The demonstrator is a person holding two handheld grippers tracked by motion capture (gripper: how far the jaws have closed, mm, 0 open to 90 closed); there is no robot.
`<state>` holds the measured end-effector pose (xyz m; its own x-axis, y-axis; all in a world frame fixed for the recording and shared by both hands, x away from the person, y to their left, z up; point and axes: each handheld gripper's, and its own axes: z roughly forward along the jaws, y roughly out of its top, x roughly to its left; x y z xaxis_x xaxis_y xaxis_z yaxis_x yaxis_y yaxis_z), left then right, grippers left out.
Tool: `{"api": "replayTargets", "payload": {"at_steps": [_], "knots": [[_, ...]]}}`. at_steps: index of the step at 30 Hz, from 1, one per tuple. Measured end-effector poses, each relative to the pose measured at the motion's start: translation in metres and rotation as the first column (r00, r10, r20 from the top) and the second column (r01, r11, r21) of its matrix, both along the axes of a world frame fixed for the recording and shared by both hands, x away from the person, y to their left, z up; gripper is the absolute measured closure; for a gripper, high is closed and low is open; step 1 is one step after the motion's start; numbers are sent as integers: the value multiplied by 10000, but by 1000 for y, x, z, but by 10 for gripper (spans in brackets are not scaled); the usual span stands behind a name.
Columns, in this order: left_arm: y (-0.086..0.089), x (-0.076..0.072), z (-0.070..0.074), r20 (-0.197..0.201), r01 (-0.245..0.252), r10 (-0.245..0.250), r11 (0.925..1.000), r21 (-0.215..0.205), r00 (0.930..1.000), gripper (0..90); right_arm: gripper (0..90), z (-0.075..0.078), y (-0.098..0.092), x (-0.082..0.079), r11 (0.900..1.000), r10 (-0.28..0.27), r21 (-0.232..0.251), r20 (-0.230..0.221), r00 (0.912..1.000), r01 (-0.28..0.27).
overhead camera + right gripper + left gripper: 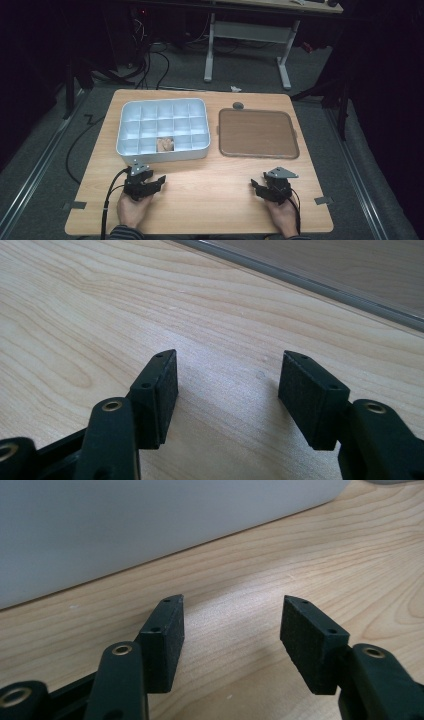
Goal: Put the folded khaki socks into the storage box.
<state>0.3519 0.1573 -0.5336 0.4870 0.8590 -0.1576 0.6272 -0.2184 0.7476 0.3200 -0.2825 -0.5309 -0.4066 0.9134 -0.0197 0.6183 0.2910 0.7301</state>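
Fingers [165,640] of the left gripper [150,184] stand apart, nothing between them, low over the wooden table [210,200]; those of the right gripper [261,188] likewise gape empty. Just beyond the left gripper lies the white compartment tray [131,149], a small tan object [164,145] in one near-row cell. Right of the tray, beyond the right gripper, rests the brown lid [257,133].
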Motion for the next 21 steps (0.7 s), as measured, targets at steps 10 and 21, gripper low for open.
{"api": "replayTargets", "payload": {"at_steps": [10, 21], "knots": [[-9, 1, -2, 462, -24, -8, 9976, 699, 9989, 414, 411, 0, 0, 0, 10000, -3, 1, -4, 10000, 3], [-17, -1, -2, 657, 4, -89, 9916, 1290, 9978, 390, 411, 0, 0, 0, 10000, 3, 0, 1, 10000, -3]]}}
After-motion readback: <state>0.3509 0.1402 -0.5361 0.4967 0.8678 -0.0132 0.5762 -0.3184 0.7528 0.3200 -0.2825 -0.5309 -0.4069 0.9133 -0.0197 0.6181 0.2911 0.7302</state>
